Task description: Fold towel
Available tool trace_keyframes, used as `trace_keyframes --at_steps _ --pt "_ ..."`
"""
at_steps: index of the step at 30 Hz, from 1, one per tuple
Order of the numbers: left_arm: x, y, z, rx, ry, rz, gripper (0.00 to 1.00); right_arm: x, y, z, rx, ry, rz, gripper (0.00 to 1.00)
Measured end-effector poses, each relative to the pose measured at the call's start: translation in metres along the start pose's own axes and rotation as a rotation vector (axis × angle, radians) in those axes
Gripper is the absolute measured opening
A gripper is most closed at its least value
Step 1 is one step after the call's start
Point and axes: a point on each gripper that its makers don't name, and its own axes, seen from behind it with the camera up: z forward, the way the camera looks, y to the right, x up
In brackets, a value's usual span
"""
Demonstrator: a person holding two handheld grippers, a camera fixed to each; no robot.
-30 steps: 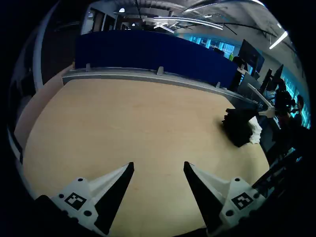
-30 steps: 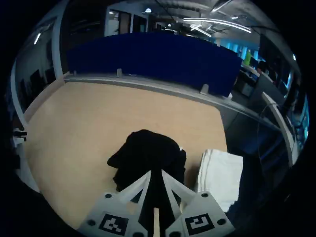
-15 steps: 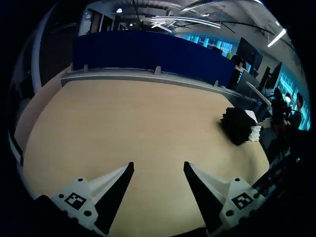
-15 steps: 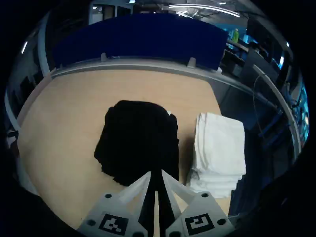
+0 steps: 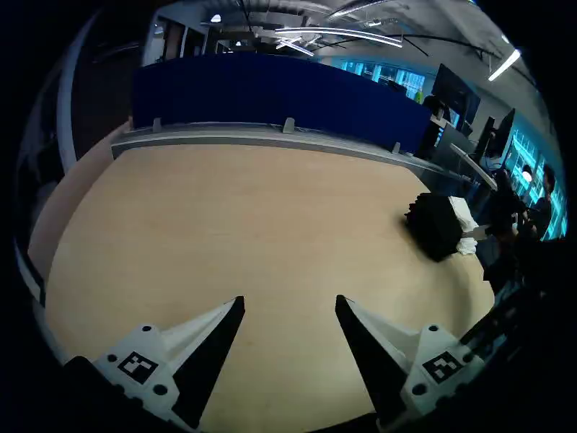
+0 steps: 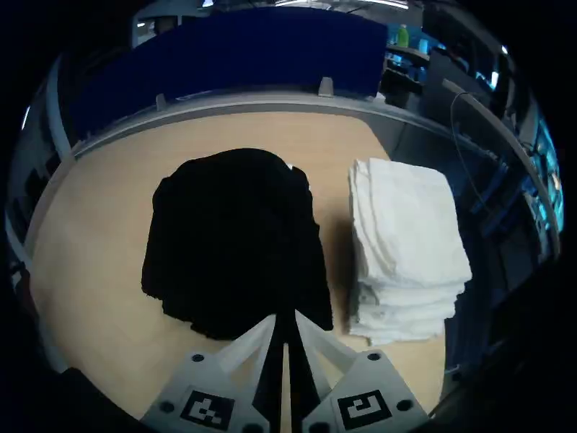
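Here left gripper (image 5: 289, 297) gapes wide; right gripper (image 6: 285, 315) sits closed over black towel (image 6: 231, 238).

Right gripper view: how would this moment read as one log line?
left gripper open over table | right gripper shut at black towels near edge | white towels stacked beside
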Motion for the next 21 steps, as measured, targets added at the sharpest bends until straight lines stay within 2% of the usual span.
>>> trace_keyframes --at_steps 5,9,12,18,21 --pt "0.0 0.001 0.003 -0.005 -0.004 0.002 0.93 0.001 -0.001 -0.005 0.0 0.015 -0.014 0.05" --pt "0.001 0.003 0.004 -0.012 -0.006 0.005 0.94 0.005 -0.001 -0.01 -0.01 0.035 -0.026 0.12" --pt "0.002 0.004 0.005 -0.014 -0.005 0.006 0.94 0.006 0.002 -0.015 -0.03 0.05 -0.033 0.27" --pt "0.003 0.004 0.007 -0.017 -0.004 0.0 0.94 0.008 0.006 -0.029 -0.061 0.08 -0.045 0.51" --pt "0.002 0.004 0.007 -0.019 -0.005 -0.001 0.94 0.012 0.006 -0.035 -0.07 0.101 -0.052 0.69"
